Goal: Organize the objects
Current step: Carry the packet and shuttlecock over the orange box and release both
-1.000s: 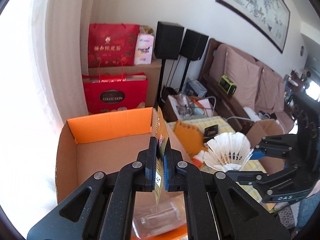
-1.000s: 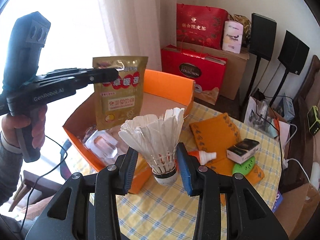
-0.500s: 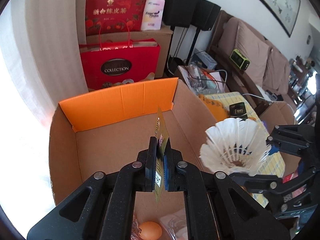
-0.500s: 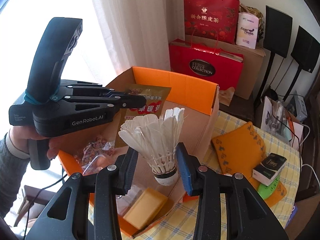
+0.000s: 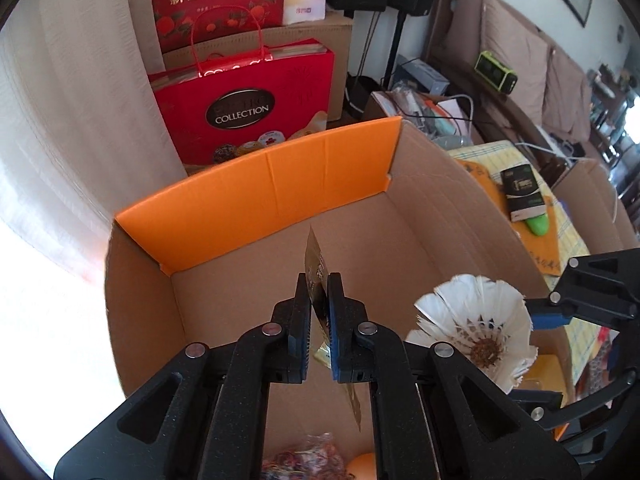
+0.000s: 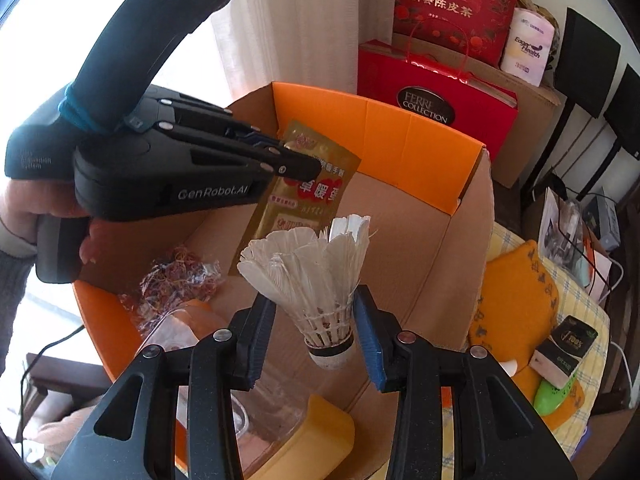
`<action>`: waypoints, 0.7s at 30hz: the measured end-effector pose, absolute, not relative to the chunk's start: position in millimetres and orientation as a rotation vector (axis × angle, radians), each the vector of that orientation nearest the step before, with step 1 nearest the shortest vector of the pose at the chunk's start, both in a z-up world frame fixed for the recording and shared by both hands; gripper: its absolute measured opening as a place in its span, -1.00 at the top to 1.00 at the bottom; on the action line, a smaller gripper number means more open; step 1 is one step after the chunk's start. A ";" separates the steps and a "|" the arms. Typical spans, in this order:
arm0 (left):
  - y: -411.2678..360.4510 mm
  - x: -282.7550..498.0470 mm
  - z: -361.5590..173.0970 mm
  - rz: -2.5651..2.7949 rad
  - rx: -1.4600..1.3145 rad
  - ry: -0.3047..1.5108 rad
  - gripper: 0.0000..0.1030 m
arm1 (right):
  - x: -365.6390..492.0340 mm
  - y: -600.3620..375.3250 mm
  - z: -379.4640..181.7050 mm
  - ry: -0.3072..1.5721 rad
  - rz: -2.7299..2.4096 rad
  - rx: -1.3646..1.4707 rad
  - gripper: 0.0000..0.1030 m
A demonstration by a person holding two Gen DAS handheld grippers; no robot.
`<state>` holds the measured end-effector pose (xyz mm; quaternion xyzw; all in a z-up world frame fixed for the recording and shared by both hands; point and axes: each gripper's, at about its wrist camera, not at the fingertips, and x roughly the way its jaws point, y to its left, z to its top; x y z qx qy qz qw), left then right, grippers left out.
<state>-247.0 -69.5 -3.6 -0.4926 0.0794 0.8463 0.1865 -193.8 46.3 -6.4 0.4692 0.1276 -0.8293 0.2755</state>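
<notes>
Cardboard box (image 5: 448,216), open-topped, orange flaps, sits on a table with a yellow checked cloth (image 6: 582,300). Both tools hang over its open mouth.

Inside, as far as visible: one bag of tangled rubber bands (image 6: 180,276), one orange ball (image 5: 362,470), one clear plastic container (image 6: 224,412), one yellow block (image 6: 316,436). Far half of the box floor is bare.

Left gripper (image 5: 319,312): jaws pinched narrow on one gold foil sachet (image 6: 304,196) with red print, clamped near its top edge; sachet hangs tilted above the box interior. A hand (image 6: 28,204) shows on the handle in the right wrist view.

Right gripper (image 6: 314,320): jaws part-way apart, pads pressed against the lower skirt of one white feather shuttlecock (image 6: 316,272), cork end down, feathers up, also above the box and just beside the sachet.

On the cloth outside the box: one orange cloth mat (image 6: 516,292), one small dark packet (image 6: 564,348) resting on a lime-green object (image 6: 554,394).

Behind the box: two red gift bags (image 5: 244,108), one above the other, a white roll pack (image 6: 528,46), two black speakers on stands (image 6: 588,36), a brown sofa (image 5: 516,52). White curtain (image 5: 72,92) to the window side.
</notes>
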 end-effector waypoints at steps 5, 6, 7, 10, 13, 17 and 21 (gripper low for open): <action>-77.7 -258.3 -5.0 2.430 -1.407 0.290 0.80 | -197.2 45.8 -9.3 0.350 -2.218 1.274 0.20; -79.5 -260.0 -6.5 2.436 -1.416 0.298 0.78 | -198.0 45.6 -9.2 0.349 -2.218 1.275 0.20; -81.4 -262.2 -7.3 2.446 -1.428 0.309 0.72 | -198.6 45.0 -9.3 0.350 -2.219 1.276 0.20; -85.9 -262.7 -8.2 2.504 -1.434 0.358 0.16 | -200.5 44.7 -9.3 0.351 -2.220 1.280 0.18; -92.6 -257.0 -4.0 2.553 -1.396 0.366 0.02 | -201.8 45.1 -7.8 0.347 -2.232 1.271 0.18; -104.3 -252.8 4.5 2.564 -1.384 0.265 -0.10 | -202.2 48.5 -2.8 0.316 -2.247 1.247 0.17; -108.8 -244.8 16.7 2.562 -1.357 0.164 -0.30 | -198.5 49.2 3.6 0.310 -2.256 1.225 0.16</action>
